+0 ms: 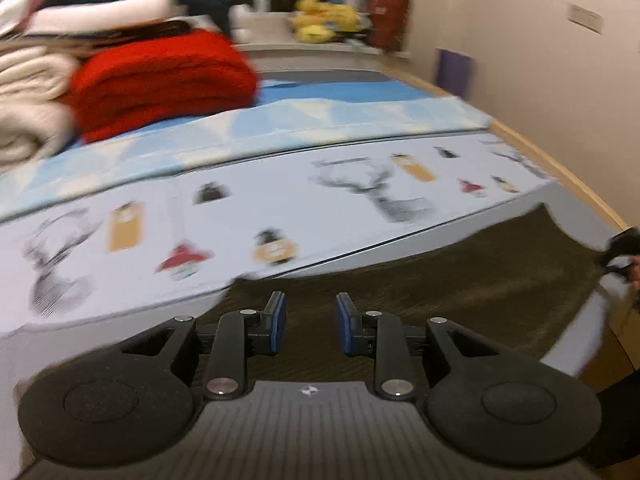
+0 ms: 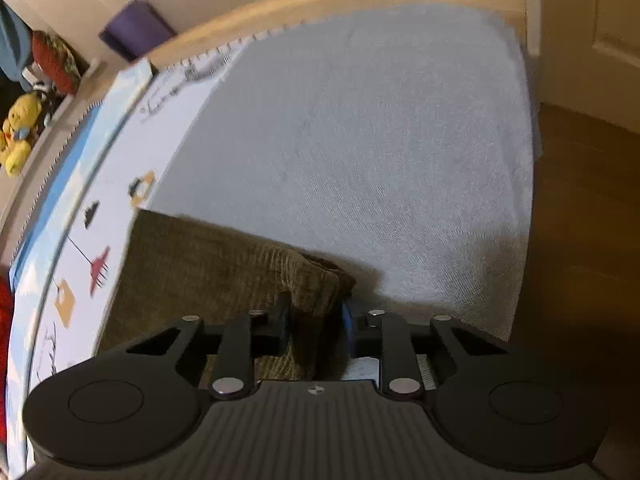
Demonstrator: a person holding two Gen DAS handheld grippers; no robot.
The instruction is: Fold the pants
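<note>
A: What does the left wrist view show of the room?

B: A bed (image 1: 360, 204) covered by a pale sheet printed with deer and small figures, with a blue-and-white patterned cover (image 1: 280, 120) folded across it farther back. At the far left sits a stack of folded laundry: a red knit (image 1: 160, 80), cream knitwear (image 1: 28, 96), and white and teal pieces above. Yellow plush toys (image 1: 320, 20) lie on a ledge beyond, and a purple item (image 1: 454, 72) leans on the beige wall.

A: And the pants?

B: The brown pants (image 1: 440, 280) lie spread on the near part of the bed, just ahead of the left tongs (image 1: 310, 322), whose blue pads stand apart with nothing between them. At the right edge the right tongs (image 1: 618, 256) are at the pants' far end; the grip is blurred there.

A: The right wrist view?

B: The plain pale sheet (image 2: 380, 140) fills most of it, with the wooden bed rail (image 2: 320, 0) behind and wood floor (image 2: 580, 200) to the right. The right tongs (image 2: 316, 320) are closed onto a bunched corner of the pants (image 2: 208, 264), which stretch away leftward. The plush toys (image 2: 18, 132) sit far left.
</note>
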